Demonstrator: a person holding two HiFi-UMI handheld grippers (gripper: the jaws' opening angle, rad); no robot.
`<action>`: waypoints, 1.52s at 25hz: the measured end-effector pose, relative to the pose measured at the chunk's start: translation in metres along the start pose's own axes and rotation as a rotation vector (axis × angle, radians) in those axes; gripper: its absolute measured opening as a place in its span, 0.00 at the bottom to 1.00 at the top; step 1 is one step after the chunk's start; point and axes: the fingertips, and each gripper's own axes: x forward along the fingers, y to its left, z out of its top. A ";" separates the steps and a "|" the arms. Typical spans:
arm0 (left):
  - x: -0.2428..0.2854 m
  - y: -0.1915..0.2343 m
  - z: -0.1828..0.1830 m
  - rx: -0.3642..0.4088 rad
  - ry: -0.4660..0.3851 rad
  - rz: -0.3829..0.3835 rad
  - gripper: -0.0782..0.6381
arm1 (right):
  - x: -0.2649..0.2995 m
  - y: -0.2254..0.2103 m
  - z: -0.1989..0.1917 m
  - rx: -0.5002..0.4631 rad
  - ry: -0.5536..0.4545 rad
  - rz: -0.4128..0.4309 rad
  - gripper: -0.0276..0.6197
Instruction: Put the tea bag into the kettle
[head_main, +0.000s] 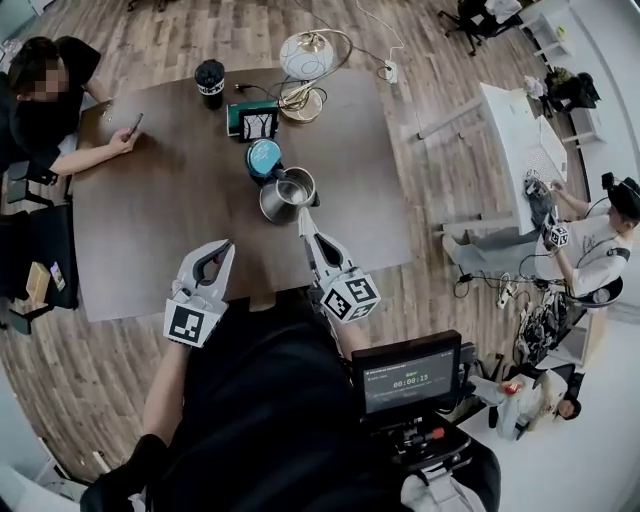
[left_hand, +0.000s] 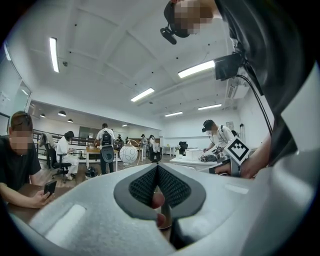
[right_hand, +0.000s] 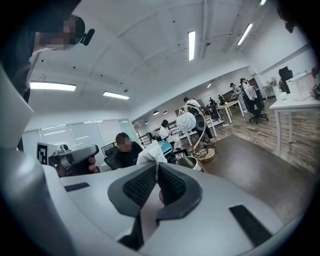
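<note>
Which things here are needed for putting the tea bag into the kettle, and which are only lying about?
Needed: tea bag, held in the shut right gripper; steel kettle, open at the top.

Lying about: black cup; globe lamp; small framed picture; teal round thing beside the kettle.

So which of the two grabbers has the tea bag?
The right gripper, the one close to the kettle: a white tea bag is pinched in its jaws. The left gripper is shut on nothing.
</note>
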 end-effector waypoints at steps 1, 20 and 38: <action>0.000 0.000 -0.002 0.007 0.004 -0.001 0.09 | 0.001 -0.001 0.001 -0.002 0.003 0.002 0.08; 0.016 0.006 0.002 0.019 -0.019 0.049 0.09 | 0.037 -0.048 0.055 -0.386 0.143 0.066 0.08; 0.009 0.024 0.000 0.015 -0.028 0.152 0.09 | 0.086 -0.058 0.028 -1.186 0.576 0.331 0.08</action>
